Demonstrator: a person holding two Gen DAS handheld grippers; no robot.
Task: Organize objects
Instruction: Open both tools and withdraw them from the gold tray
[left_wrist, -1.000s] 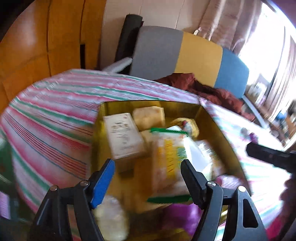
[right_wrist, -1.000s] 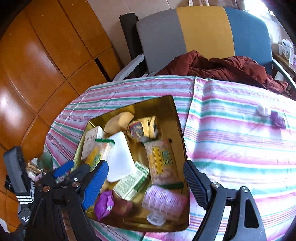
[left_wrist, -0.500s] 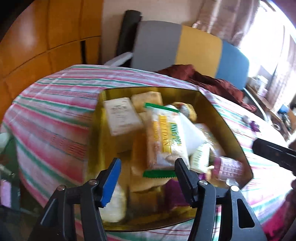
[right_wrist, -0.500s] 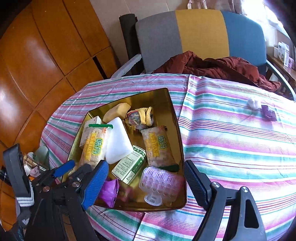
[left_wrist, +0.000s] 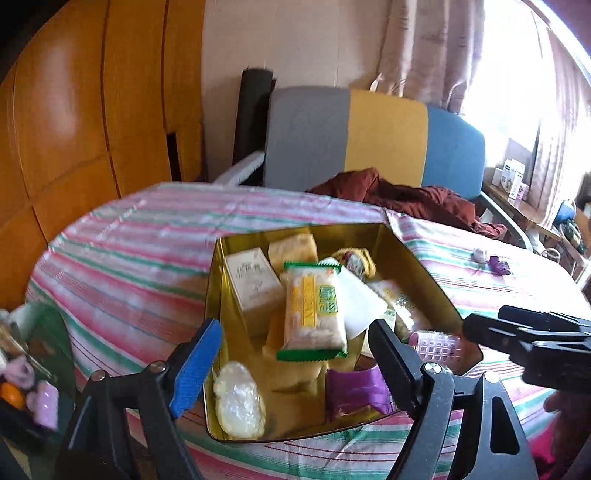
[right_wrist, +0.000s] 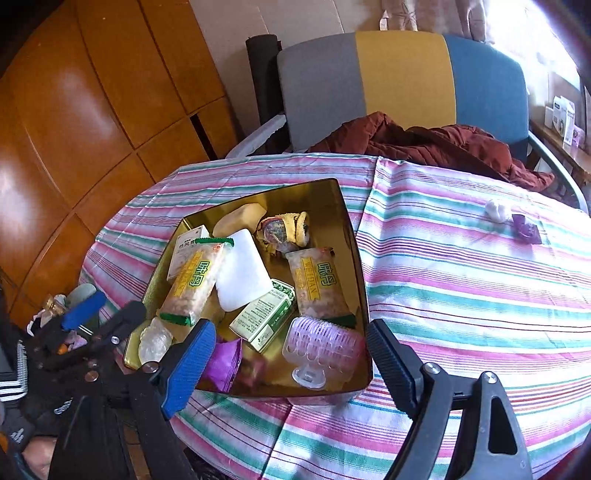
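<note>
Left gripper (left_wrist: 291, 354), right gripper (right_wrist: 288, 365): black plastic frames, silver pivot screws, one blue ribbed pad, one black ribbed pad each. Black sleeve (right_wrist: 11, 384), white stripes.

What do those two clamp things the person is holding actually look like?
Both are black plastic tools with two long fingers on silver pivot screws. On the left gripper and the right gripper alike, one finger carries a ribbed blue pad and the other a ribbed black pad. Beside the left one, a dark sleeve with white stripes shows.
</note>
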